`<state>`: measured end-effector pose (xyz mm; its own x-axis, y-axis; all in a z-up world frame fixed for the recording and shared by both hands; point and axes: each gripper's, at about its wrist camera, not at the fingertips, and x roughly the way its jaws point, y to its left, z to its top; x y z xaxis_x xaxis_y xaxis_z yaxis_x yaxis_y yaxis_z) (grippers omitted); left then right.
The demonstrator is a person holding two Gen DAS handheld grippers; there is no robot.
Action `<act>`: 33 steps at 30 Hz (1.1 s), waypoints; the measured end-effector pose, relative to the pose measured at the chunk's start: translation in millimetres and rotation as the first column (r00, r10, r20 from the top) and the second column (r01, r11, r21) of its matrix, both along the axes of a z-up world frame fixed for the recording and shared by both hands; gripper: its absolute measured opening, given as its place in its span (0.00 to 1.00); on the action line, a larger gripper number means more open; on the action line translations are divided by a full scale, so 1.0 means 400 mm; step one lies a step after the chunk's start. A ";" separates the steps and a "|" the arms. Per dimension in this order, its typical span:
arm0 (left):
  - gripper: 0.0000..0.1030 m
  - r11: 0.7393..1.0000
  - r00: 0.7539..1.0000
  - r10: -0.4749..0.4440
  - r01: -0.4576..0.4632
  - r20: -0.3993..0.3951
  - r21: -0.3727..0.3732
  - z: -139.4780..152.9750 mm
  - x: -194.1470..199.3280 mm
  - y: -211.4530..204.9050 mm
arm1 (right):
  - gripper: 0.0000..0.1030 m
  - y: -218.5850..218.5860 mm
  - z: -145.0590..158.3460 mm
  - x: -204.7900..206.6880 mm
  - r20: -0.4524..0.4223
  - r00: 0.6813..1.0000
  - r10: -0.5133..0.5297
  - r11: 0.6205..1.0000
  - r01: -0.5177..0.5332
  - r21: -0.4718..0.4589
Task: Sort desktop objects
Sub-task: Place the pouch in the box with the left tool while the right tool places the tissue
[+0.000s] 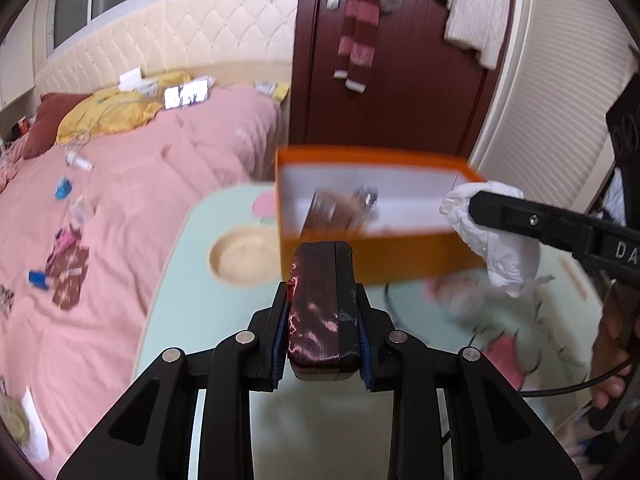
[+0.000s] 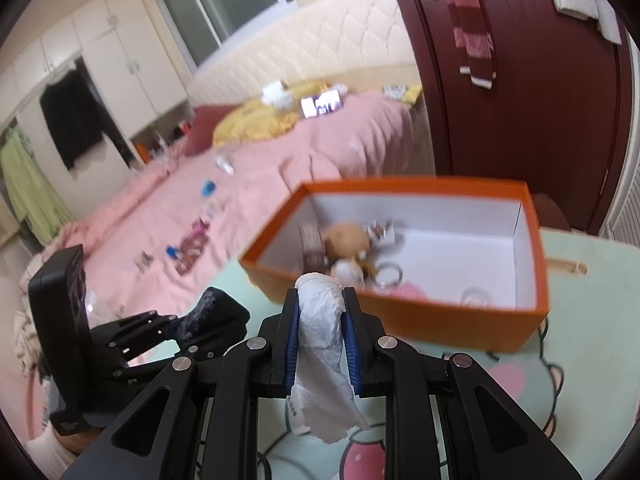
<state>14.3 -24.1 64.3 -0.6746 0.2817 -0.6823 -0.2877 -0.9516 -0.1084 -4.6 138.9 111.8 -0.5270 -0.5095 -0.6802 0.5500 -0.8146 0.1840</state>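
Observation:
My left gripper (image 1: 322, 264) is shut on a dark red-and-black case (image 1: 320, 312), held just in front of the near wall of an orange box (image 1: 384, 256). My right gripper (image 2: 321, 289) is shut on a crumpled white tissue (image 2: 322, 344), near the box's front left corner (image 2: 400, 312). In the left wrist view the right gripper (image 1: 474, 208) and its tissue (image 1: 496, 240) sit at the box's right end. Inside the white-lined box lie a brown plush toy (image 2: 346, 236), a brown packet (image 2: 312, 242), a metal ring (image 2: 388, 272) and small bits.
The box stands on a pale green table (image 1: 224, 312) with cartoon prints. A round wooden dish (image 1: 244, 258) sits left of the box. A pink bed (image 1: 120, 208) strewn with small items lies to the left. A dark red door (image 1: 392, 92) is behind. A black cable (image 1: 560, 388) trails at right.

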 end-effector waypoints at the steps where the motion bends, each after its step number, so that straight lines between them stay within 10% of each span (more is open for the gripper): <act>1: 0.29 1.000 1.000 -0.003 0.003 -0.013 0.002 0.013 -0.006 0.005 | 0.19 0.002 0.013 -0.001 -0.008 1.000 0.000 1.000 0.000 -0.014; 10: 0.29 0.998 0.988 -0.058 0.057 -0.146 -0.011 0.121 -0.127 0.080 | 0.19 0.012 0.103 -0.061 -0.119 0.991 -0.054 0.996 0.045 -0.077; 24: 0.30 0.995 0.995 -0.094 0.094 -0.014 -0.018 0.007 -0.250 0.162 | 0.24 0.032 -0.035 -0.185 0.013 0.991 -0.131 0.991 0.130 0.004; 27: 0.47 0.997 0.996 -0.077 0.076 -0.040 -0.022 0.008 -0.248 0.159 | 0.44 0.039 -0.046 -0.192 0.010 0.989 -0.145 0.989 0.145 0.015; 33: 0.76 0.999 0.998 -0.014 0.016 -0.064 0.035 0.022 -0.243 0.115 | 0.51 0.062 -0.036 -0.194 0.006 0.984 -0.176 0.984 0.176 -0.017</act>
